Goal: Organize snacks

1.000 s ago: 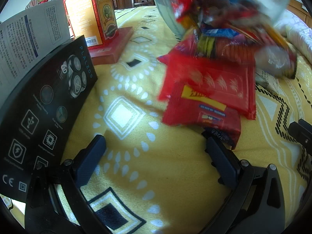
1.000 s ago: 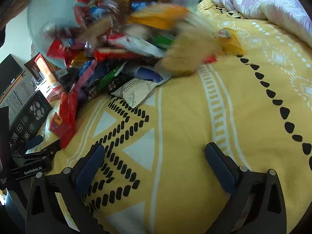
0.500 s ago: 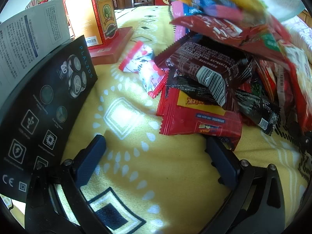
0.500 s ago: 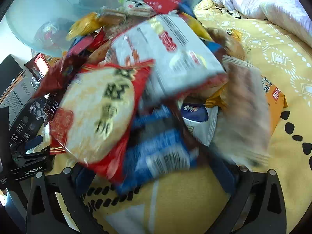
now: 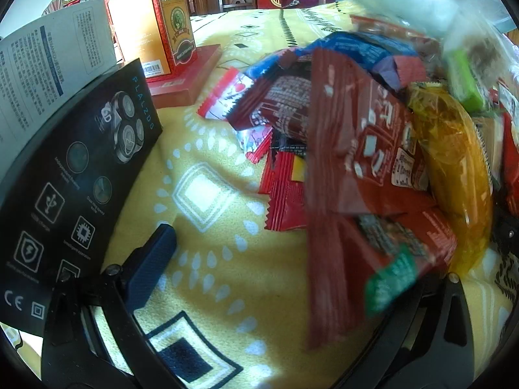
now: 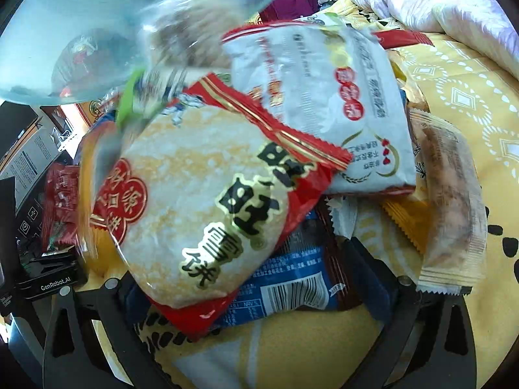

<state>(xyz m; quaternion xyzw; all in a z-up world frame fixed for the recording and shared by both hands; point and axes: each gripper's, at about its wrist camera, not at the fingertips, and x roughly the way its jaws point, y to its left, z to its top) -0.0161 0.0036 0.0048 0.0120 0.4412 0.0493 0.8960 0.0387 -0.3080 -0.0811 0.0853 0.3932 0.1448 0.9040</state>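
A heap of snack packets (image 6: pixel 246 175) is lying on a yellow patterned blanket (image 5: pixel 227 259), right in front of both grippers. In the right wrist view, a red packet with a round rice cracker (image 6: pixel 207 214) is sitting on top, leaning over a blue packet with a barcode (image 6: pixel 292 288); a white packet (image 6: pixel 327 103) is resting behind it, and a pale wrapped pastry (image 6: pixel 454 207) is lying along the right edge of the pile. In the left wrist view, a long dark red packet (image 5: pixel 356 175) is showing motion blur, with an orange-yellow packet (image 5: pixel 454 181) beside it and flatter red packets (image 5: pixel 285 201) lying on the blanket beneath. A clear bowl (image 6: pixel 81 32) is tilting over the pile, blurred at the top of both views.

The left gripper (image 5: pixel 292 259) is resting low with its jaws spread wide, holding nothing; its right finger is hidden under the packets. The right gripper (image 6: pixel 253 291) is also standing open and gripping nothing, the snacks overlapping both of its fingers.

To the left, a black box (image 5: pixel 71 188) printed with icons is standing on edge beside the left gripper, a white box (image 5: pixel 48 74) with small print behind it, and farther back an orange and red carton (image 5: pixel 152 26) is standing on a flat red box (image 5: pixel 185 81). A pale quilt (image 6: pixel 438 13) is bunching at the far right.
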